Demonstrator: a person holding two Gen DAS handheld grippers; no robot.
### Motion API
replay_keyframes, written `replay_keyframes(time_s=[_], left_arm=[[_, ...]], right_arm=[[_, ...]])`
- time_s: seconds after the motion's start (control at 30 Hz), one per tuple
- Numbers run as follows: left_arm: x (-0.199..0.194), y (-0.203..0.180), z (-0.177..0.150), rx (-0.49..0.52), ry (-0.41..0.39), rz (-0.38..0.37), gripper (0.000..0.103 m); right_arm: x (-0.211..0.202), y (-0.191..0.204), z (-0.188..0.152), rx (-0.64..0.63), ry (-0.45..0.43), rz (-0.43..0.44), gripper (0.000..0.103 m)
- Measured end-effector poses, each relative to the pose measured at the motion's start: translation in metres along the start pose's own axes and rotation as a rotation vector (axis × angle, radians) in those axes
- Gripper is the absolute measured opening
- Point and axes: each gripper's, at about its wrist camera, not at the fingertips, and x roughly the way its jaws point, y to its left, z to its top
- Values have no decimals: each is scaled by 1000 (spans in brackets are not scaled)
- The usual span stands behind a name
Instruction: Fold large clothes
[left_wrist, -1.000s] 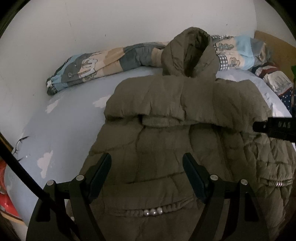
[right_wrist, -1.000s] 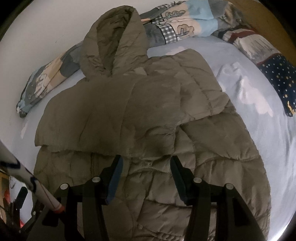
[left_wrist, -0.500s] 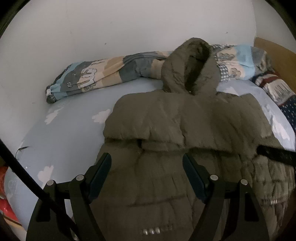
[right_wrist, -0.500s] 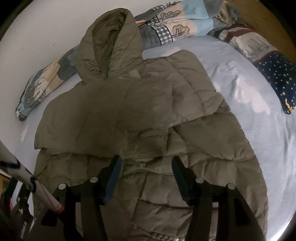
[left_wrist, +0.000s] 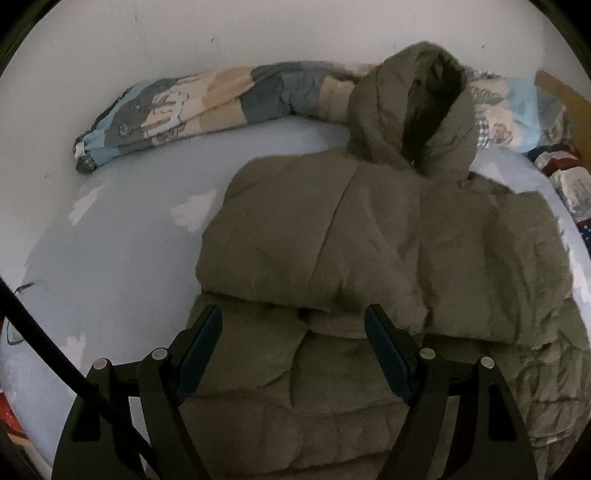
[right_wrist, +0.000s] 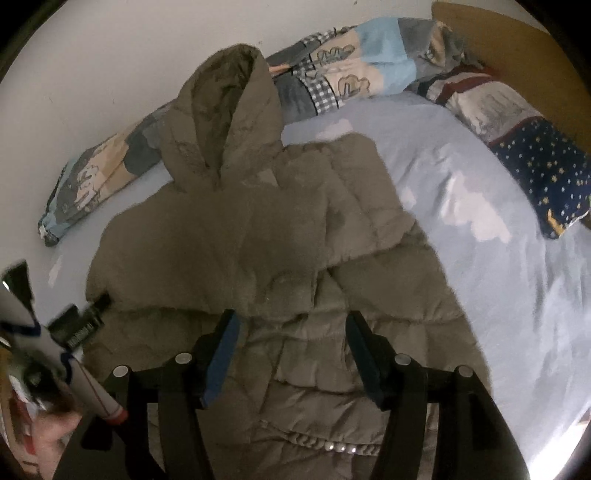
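An olive quilted hooded jacket (left_wrist: 369, 251) (right_wrist: 258, 240) lies flat on the pale blue bed sheet (left_wrist: 122, 266), both sleeves folded across its chest and the hood (left_wrist: 410, 110) pointing to the wall. My left gripper (left_wrist: 293, 314) hovers open above the jacket's lower left part, nothing between its fingers. Over the jacket's middle, just below the folded sleeves, my right gripper (right_wrist: 291, 319) hangs with its jaws opening and nothing pinched between them. The left gripper's body (right_wrist: 79, 321) and a hand show at the left edge of the right wrist view.
A rolled patterned quilt (left_wrist: 207, 107) (right_wrist: 354, 74) lies along the white wall behind the hood. A starry navy pillow (right_wrist: 546, 173) and a striped one sit at the far right by a wooden headboard (right_wrist: 509, 48). Bare sheet (right_wrist: 498, 266) spreads right of the jacket.
The left gripper has slid across the jacket, so the coat sits further right in its view and the snap row has left it. The right gripper has risen and its jaws have widened.
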Motion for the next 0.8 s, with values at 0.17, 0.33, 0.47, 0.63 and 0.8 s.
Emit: replay_keyframes(time_s=[0.17,0.33,0.47,0.63,0.8], left_arm=[[-22,11,12,-48,-55,-54,78],[-29,7,13,-24,-89,-21,78],[-25,9,15,-17,-100,9,78],[-12,12,18,-41,-98,5,78],[-3,11,15,-23,-101,21,78]], right_arm=[[-24,23,67,-25,-13,23,66],[-28,57,159,-34,-84,36,75],[1,75,225,-46,-133,21,76],[65,73,290,7,-132,7,76],[129,69,341,49,-124,10,76]])
